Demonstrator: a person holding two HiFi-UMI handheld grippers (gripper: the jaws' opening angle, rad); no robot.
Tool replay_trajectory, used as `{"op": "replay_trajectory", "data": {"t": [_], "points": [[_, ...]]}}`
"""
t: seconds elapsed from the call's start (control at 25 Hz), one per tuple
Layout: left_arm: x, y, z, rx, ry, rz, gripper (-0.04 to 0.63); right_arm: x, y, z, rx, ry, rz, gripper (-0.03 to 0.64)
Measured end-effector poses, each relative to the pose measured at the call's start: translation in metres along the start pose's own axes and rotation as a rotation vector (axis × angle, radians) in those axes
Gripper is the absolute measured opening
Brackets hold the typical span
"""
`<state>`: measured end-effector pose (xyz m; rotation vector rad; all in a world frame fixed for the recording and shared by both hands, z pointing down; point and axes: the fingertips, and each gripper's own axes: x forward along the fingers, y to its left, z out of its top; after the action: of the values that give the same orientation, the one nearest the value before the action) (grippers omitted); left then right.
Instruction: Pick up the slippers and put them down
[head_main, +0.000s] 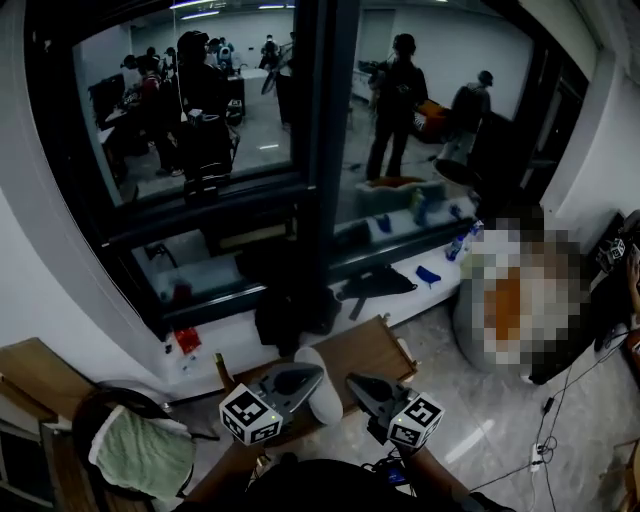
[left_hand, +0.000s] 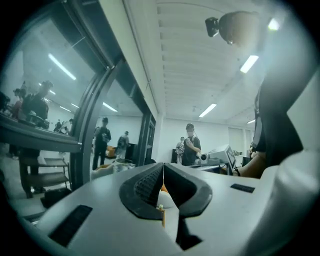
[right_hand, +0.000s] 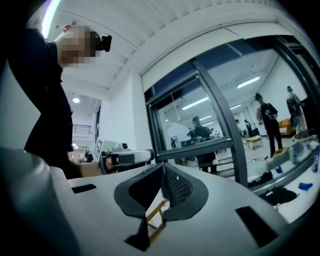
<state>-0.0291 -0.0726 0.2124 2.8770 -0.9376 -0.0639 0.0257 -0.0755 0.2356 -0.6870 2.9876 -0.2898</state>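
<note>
White slipper (head_main: 325, 402) lies ungripped between left gripper (head_main: 316, 373) and right gripper (head_main: 352, 381).

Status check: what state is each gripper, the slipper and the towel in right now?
Left gripper: shut, empty, held level.
Right gripper: shut, empty, held level.
White slipper: lying on the wooden stand, not held.
Green towel: draped over a chair.
</note>
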Motion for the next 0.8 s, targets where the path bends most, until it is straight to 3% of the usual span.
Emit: {"op": "replay_trajectory", "data": {"t": [0.16, 0.4, 0.8], "points": [[-0.016, 0.003, -0.002, 0.017, 0.014, 0.007, 0.012, 0.015, 0.013, -0.006, -0.033, 0.03, 0.054, 0.031], [-0.026, 0.002, -0.01, 0.019, 0.047, -0.031, 0.012, 0.028, 0.02, -0.015, 0.006, 0.028, 0.067, 0.028], [-0.048, 0.016, -0.022, 0.021, 0.116, -0.11, 0.012, 0.06, 0.03, -0.018, -0.036, 0.032, 0.044, 0.029]]}}
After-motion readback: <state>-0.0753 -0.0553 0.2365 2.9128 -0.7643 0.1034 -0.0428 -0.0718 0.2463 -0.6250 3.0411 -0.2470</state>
